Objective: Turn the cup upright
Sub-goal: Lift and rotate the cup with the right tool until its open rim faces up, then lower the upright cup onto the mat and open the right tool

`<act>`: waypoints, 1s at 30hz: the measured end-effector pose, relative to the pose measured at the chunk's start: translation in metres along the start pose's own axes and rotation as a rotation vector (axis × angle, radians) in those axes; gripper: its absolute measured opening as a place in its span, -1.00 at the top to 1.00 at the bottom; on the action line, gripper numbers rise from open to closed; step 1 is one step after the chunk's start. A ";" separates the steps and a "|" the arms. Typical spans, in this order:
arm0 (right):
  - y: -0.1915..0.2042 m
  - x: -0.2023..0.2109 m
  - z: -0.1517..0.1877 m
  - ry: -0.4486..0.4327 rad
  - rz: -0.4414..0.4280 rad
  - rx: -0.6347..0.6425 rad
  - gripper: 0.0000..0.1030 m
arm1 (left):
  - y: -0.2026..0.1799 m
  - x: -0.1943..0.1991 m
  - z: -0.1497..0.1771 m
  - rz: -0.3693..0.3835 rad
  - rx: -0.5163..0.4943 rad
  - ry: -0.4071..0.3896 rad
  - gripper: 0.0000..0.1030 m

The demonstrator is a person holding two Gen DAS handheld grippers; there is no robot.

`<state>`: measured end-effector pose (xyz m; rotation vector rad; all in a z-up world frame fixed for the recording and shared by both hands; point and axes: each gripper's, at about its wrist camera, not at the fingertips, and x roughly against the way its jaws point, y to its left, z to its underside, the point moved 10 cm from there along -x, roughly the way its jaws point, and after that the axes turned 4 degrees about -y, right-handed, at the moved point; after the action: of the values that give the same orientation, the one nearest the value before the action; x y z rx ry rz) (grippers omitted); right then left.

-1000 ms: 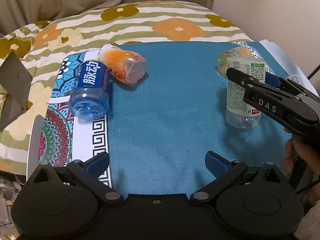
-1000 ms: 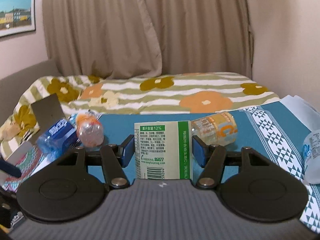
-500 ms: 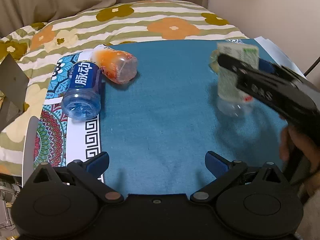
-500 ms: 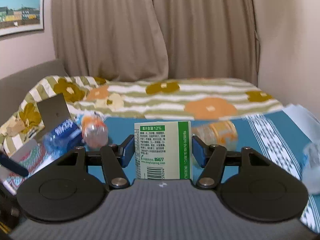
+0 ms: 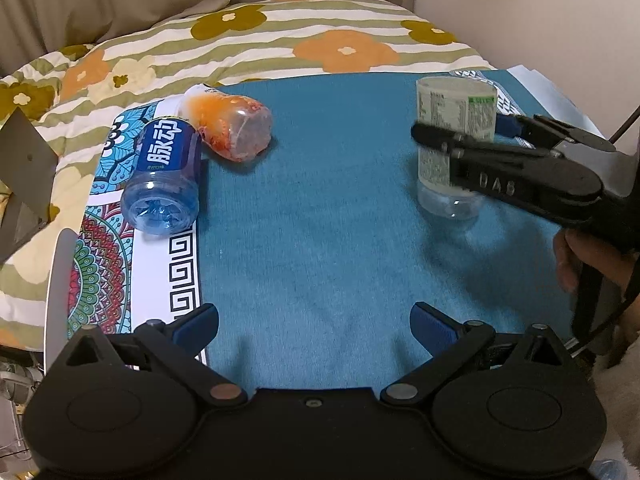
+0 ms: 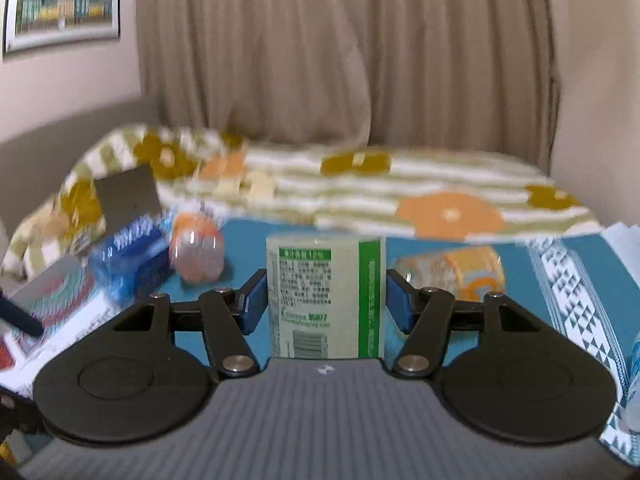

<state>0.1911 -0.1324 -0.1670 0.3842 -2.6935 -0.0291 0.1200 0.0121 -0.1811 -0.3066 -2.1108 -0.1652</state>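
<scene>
A clear cup cut from a bottle, with a white and green label [image 5: 454, 120], stands upright on the teal cloth [image 5: 320, 220] at the right. My right gripper [image 5: 460, 132] is shut on it around the label; the right wrist view shows the labelled cup [image 6: 324, 296] between the blue pads [image 6: 254, 300]. My left gripper [image 5: 314, 322] is open and empty, low over the near part of the cloth. A blue-labelled cup [image 5: 166, 178] and an orange cup [image 5: 230, 130] lie on their sides at the left.
Another orange-labelled cup [image 6: 450, 276] lies on its side behind the held one. A flowered striped quilt [image 5: 280, 40] covers the bed behind the cloth. A patterned mat [image 5: 108, 272] borders the cloth at the left. A grey card [image 5: 24, 176] stands at the far left.
My right gripper has shifted with the green-labelled cup, first up and away, then down onto the cloth a little farther back. The left gripper has barely moved.
</scene>
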 end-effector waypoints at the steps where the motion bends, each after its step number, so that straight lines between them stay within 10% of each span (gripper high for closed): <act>1: 0.001 -0.001 0.002 0.031 -0.005 0.021 -0.48 | -0.001 0.001 -0.001 0.002 -0.001 -0.002 -1.00; 20: 0.003 0.011 0.019 0.190 0.002 0.068 -0.51 | -0.011 0.006 -0.004 0.004 -0.012 -0.015 -1.00; 30: -0.002 0.030 0.006 0.228 0.036 0.016 -1.00 | -0.013 0.030 -0.014 -0.006 0.020 -0.054 -1.00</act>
<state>0.1625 -0.1430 -0.1609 0.3228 -2.4757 0.0436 0.1121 0.0007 -0.1484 -0.2964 -2.1659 -0.1403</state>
